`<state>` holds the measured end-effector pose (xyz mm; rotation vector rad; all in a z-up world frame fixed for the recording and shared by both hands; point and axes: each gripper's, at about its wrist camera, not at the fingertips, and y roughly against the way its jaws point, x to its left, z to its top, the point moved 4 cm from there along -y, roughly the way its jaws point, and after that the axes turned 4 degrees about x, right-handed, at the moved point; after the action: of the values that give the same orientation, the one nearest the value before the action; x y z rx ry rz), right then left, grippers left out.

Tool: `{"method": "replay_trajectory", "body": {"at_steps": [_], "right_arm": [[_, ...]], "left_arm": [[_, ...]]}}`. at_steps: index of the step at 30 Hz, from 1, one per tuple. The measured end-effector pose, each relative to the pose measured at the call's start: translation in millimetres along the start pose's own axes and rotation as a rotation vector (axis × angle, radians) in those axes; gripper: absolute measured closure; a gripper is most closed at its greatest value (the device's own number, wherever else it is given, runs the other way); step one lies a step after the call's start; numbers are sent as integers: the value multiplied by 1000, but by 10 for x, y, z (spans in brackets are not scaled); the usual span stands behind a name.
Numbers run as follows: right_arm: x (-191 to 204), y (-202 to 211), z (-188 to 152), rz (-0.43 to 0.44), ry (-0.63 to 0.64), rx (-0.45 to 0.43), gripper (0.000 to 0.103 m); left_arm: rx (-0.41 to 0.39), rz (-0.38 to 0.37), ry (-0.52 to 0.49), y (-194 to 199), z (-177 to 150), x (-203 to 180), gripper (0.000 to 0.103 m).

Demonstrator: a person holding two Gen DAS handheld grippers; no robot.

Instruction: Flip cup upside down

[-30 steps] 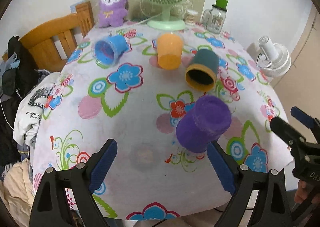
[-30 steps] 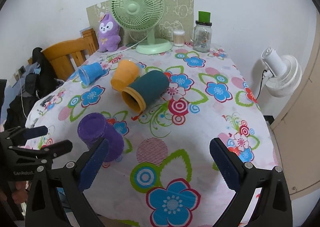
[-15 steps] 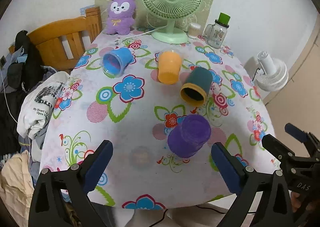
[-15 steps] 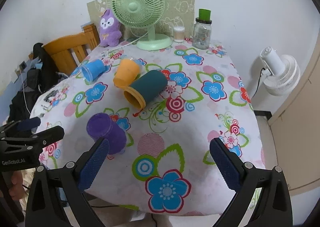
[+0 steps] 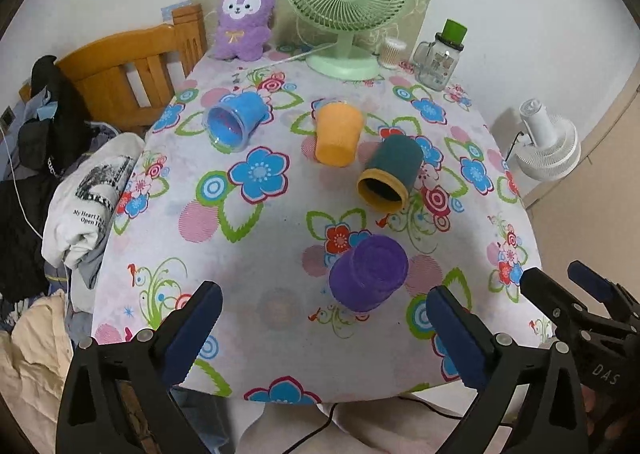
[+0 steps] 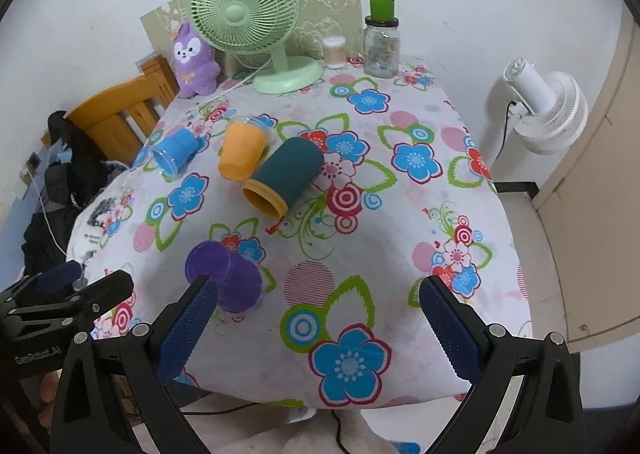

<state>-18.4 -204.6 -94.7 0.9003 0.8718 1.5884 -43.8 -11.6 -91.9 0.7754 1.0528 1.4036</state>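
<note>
The fuzzy purple cup (image 5: 368,274) stands mouth-down; left claw (image 5: 320,328) and right claw (image 6: 316,320) gape empty.

Beside the pale green plastic desk fan (image 5: 347,1) stand a purple plush rabbit toy (image 5: 243,19) and a green-lidded glass jar (image 5: 439,57); a wooden chair (image 5: 132,71) sits beyond the plush.

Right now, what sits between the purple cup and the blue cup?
Nothing: only bare flowered tablecloth lies between the purple cup and blue cup. The left wrist view shows it best.
</note>
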Motion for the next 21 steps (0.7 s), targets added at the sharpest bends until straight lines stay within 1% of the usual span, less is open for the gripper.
{"method": "replay_trajectory", "body": {"at_steps": [4, 8, 21], "right_arm": [[18, 12, 27, -8, 0, 1, 1], [57, -2, 52, -23, 15, 0, 1], [88, -17, 84, -26, 17, -1, 1]], "left_arm": [[5, 12, -15, 4, 6, -19, 0], [1, 8, -19, 11, 21, -22, 0], [-2, 13, -19, 8, 40, -17, 0]]}}
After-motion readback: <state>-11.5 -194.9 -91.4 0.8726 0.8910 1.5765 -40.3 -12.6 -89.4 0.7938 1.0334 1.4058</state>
